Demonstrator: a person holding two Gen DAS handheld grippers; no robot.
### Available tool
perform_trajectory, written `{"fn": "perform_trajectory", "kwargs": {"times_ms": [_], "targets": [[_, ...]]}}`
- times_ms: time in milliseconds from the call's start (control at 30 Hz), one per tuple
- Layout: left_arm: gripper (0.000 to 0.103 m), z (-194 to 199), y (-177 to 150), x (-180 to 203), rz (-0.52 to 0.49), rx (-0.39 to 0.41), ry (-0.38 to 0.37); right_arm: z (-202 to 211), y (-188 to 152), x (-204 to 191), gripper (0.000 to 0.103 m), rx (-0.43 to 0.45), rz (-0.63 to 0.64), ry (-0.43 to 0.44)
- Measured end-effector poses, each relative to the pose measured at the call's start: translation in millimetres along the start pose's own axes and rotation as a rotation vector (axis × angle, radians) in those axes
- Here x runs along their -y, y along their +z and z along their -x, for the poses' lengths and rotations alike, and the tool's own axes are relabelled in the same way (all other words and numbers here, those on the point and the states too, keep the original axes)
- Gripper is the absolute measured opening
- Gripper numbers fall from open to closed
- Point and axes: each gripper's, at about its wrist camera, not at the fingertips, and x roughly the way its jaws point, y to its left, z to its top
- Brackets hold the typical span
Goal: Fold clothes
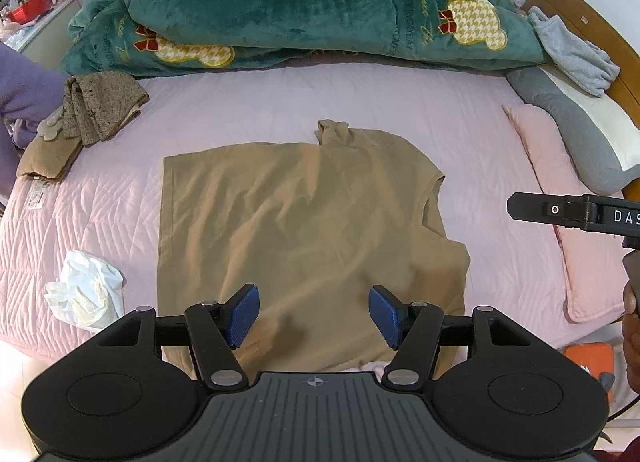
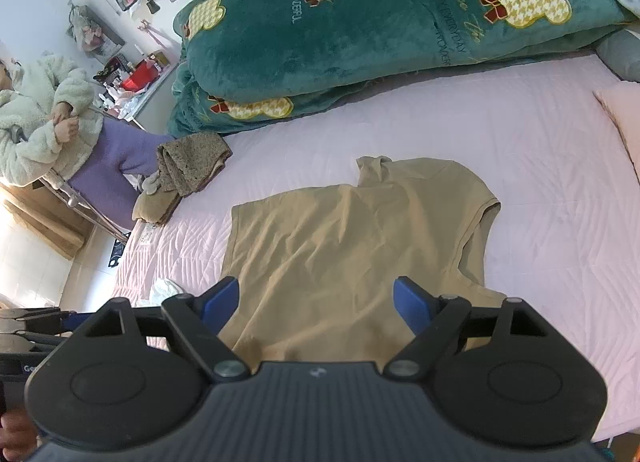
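Green quilt lettered "WONDERFUL"

Left gripper: tilted steeply downward, jaws spread wide, nothing between the 2 blue pads.
Right gripper: angled downward, jaws spread wide, pads bare and gripping nothing; its black body also shows at the right edge of the left wrist view, a hand beneath it.
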Motion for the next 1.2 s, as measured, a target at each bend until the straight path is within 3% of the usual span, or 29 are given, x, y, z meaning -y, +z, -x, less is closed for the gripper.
{"fn": "perform_trajectory", "kwargs": {"times_ms": [1200], "targets": [[0.063, -8.3, -0.9, 16.4, -0.059, -0.035, 0.016, -1.6, -13.9, 20.1, 0.085, 0.006, -0.049, 0.005]]}}
